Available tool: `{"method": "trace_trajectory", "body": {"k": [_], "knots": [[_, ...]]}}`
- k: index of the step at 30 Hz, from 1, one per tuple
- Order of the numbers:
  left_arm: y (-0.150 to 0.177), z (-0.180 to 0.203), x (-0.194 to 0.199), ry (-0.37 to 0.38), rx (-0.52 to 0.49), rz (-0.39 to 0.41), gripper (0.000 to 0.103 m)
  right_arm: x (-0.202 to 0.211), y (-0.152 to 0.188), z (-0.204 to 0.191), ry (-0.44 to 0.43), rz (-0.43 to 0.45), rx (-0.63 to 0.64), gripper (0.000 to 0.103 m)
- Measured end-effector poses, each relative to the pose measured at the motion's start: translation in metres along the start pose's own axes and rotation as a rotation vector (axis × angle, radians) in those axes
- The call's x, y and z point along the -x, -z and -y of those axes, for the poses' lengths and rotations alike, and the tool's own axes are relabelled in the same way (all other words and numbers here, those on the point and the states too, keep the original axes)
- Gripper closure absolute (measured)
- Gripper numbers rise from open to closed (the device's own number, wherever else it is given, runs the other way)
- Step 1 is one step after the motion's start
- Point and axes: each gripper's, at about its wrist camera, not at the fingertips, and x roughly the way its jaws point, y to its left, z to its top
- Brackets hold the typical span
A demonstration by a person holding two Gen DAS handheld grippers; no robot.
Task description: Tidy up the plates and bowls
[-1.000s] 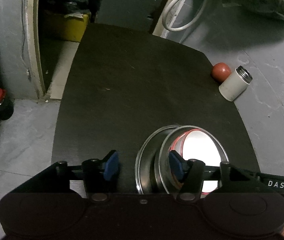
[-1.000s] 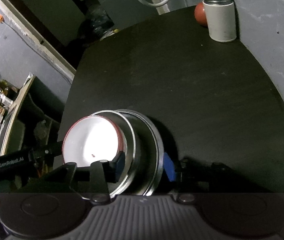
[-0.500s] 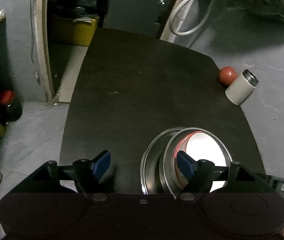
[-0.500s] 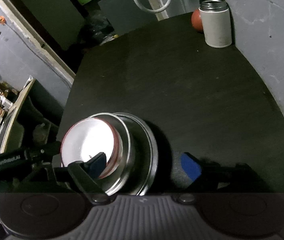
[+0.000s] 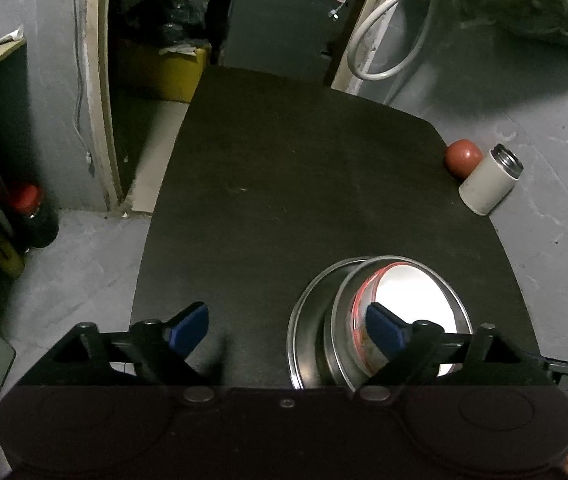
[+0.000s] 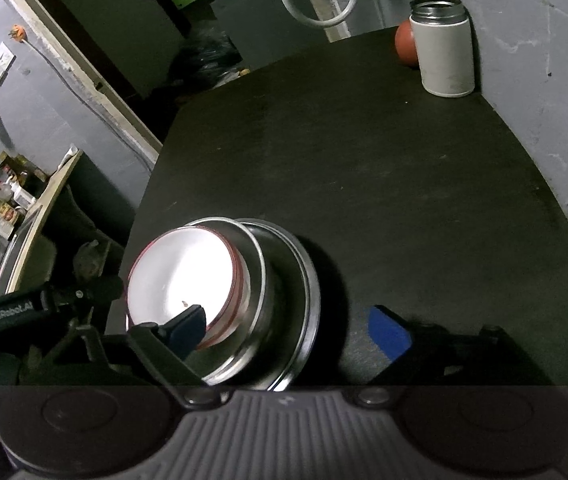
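Nested stack of steel plate, steel bowl and red-rimmed white bowl [image 5: 400, 304] sits on dark surface [image 5: 304, 184]; left hand-held gripper [image 5: 284, 330] and right hand-held gripper [image 6: 288, 330] both gape wide, holding nothing — stacking looks done, next likely pulling clear.

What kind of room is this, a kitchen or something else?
Probably a storeroom or utility space, not a tidy kitchen: bare grey walls, a looped white hose, and a cluttered shelf of bottles beside the black table.

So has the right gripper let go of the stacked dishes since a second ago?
Yes. The right gripper has opened wide and drawn back; the steel stack now sits farther from the white canister.
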Motion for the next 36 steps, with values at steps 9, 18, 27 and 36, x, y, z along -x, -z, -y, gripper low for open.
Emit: {"method": "trace_trajectory", "body": {"k": [9, 18, 27, 36], "knots": [[0.002, 0.005, 0.007, 0.004, -0.033, 0.024, 0.012, 0.006, 0.006, 0.0, -0.01, 0.027, 0.008, 0.005], [0.002, 0.006, 0.011, 0.001, -0.061, 0.054, 0.004, 0.008, 0.006, 0.0, -0.015, 0.055, 0.004, 0.001], [0.003, 0.003, 0.015, -0.019, -0.044, 0.088, 0.001, 0.005, 0.004, 0.002, -0.02, 0.065, 0.017, 0.0], [0.007, 0.003, 0.015, -0.046, -0.039, 0.115, 0.001, 0.005, 0.004, 0.004, -0.019, 0.078, 0.028, 0.0]]}}
